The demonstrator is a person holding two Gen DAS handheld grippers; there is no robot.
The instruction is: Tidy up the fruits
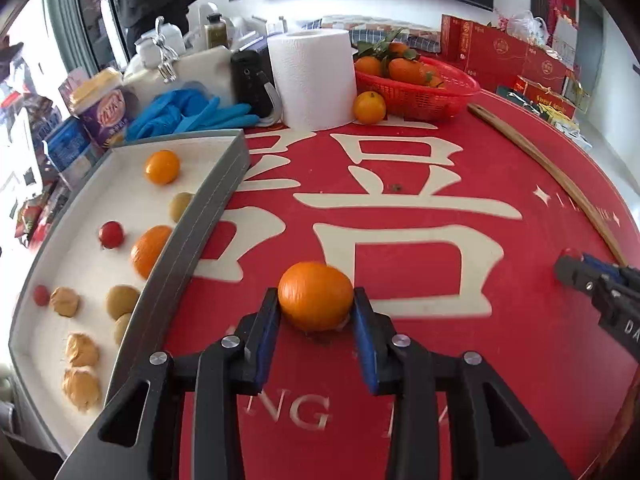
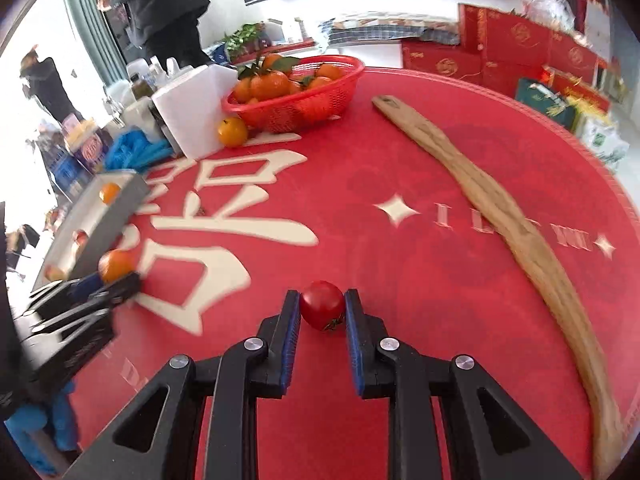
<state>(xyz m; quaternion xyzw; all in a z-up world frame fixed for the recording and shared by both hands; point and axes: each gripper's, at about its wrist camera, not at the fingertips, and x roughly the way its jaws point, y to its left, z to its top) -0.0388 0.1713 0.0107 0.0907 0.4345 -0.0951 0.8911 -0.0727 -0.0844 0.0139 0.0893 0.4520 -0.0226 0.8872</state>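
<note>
Left gripper point(image 1: 316, 308) clamped on mandarin point(image 1: 315, 296), just above red tablecloth point(image 1: 440, 340). Gray-walled tray point(image 1: 192, 236) of fruit close left; paper towel roll point(image 1: 312, 78) and red basket point(image 1: 416, 92) far ahead. Right gripper point(image 2: 322, 308) pinching cherry tomato point(image 2: 322, 305); wooden stick point(image 2: 500, 216) off right.

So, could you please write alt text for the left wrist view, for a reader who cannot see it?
The left tongs grip an orange on a red table cover. To their left, a grey tray with a white floor holds more oranges, small red fruits and brownish ones. Behind stand a paper towel roll and a red basket of oranges.
</note>
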